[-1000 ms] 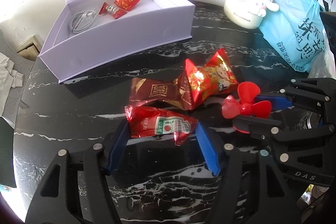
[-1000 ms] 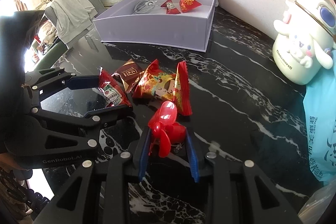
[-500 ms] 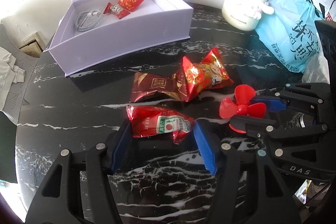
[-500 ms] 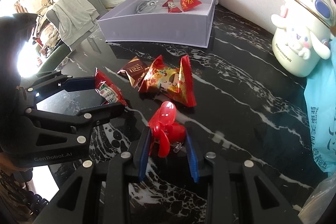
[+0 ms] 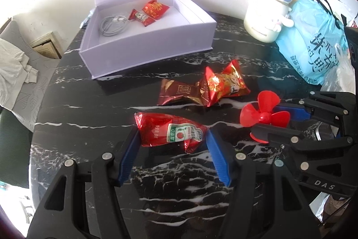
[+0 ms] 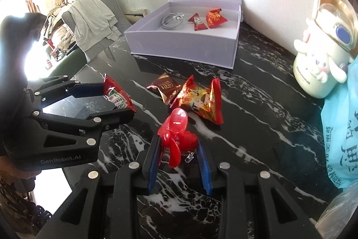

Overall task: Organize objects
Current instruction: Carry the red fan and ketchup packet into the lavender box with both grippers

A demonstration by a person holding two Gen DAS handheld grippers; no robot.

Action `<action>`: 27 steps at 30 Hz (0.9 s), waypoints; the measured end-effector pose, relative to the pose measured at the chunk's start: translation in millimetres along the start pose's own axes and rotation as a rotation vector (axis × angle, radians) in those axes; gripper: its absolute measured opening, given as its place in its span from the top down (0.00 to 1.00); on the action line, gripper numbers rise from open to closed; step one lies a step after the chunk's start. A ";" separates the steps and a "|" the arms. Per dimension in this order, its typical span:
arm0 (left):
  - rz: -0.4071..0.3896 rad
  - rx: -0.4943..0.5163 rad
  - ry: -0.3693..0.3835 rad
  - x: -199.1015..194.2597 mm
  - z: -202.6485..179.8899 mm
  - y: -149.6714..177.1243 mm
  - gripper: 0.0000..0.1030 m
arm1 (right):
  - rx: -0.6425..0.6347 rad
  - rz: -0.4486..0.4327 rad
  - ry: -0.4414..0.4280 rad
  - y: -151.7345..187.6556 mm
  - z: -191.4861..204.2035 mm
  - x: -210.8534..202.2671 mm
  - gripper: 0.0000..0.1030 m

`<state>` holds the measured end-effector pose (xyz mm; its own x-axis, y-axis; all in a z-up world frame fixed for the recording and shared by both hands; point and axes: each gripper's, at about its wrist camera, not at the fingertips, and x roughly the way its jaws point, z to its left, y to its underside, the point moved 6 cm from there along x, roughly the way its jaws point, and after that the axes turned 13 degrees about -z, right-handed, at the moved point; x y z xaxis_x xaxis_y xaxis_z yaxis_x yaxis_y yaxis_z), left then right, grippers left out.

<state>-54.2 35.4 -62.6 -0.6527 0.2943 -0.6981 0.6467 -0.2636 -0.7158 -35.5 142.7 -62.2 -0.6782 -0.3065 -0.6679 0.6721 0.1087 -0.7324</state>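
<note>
My left gripper (image 5: 171, 136) is shut on a red ketchup packet (image 5: 170, 131), held by its two ends above the black marble table (image 5: 89, 115). To its right, my right gripper (image 6: 179, 145) is shut on a small red fan (image 6: 176, 131), whose blades stick up past the blue pads. Just beyond both lie a brown sweet packet (image 5: 179, 91) and a red-gold snack packet (image 5: 223, 84). At the table's far side stands an open white box (image 5: 145, 53) with its lid upright. It holds a coiled white cable (image 5: 111, 25) and two red packets (image 5: 154, 10).
A cream cartoon-dog bottle (image 5: 268, 17) and a light blue bag (image 5: 313, 48) stand at the far right. A chair draped with grey cloth (image 6: 91, 17) is past the table's left edge. Bare marble lies between the box and the loose packets.
Both grippers have risen from the table with the ketchup packet and the fan still held. The table's objects now look smaller and farther below.
</note>
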 end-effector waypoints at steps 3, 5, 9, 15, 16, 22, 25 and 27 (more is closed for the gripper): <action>-0.016 -0.010 -0.012 -9.5 4.6 -4.3 0.43 | -0.014 -0.016 -0.004 -5.3 4.0 -6.1 0.69; -0.026 -0.014 -0.025 -15.0 7.6 -7.3 0.43 | -0.031 -0.027 -0.002 -9.6 7.3 -10.6 0.69; -0.047 -0.020 -0.039 -27.7 12.3 -14.8 0.43 | -0.060 -0.056 -0.007 -20.8 14.0 -20.6 0.69; -0.080 -0.017 -0.047 -42.8 17.1 -31.2 0.43 | -0.087 -0.099 -0.011 -37.4 19.7 -34.4 0.69; -0.085 -0.017 -0.046 -44.7 17.7 -33.9 0.43 | -0.092 -0.104 -0.012 -40.3 20.7 -36.1 0.69; -0.113 -0.016 -0.052 -53.7 20.4 -48.7 0.43 | -0.121 -0.130 -0.011 -56.4 24.8 -43.4 0.69; -0.123 -0.020 -0.046 -56.0 21.6 -55.8 0.42 | -0.131 -0.140 -0.007 -64.8 26.0 -44.0 0.69; -0.125 -0.022 -0.038 -55.3 21.9 -59.9 0.42 | -0.136 -0.149 -0.004 -70.8 26.6 -43.3 0.69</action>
<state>-65.5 14.8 18.5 -0.7432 0.2882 -0.6038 0.5673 -0.2069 -0.7971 -45.8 123.1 22.1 -0.7658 -0.3320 -0.5508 0.5181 0.1889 -0.8342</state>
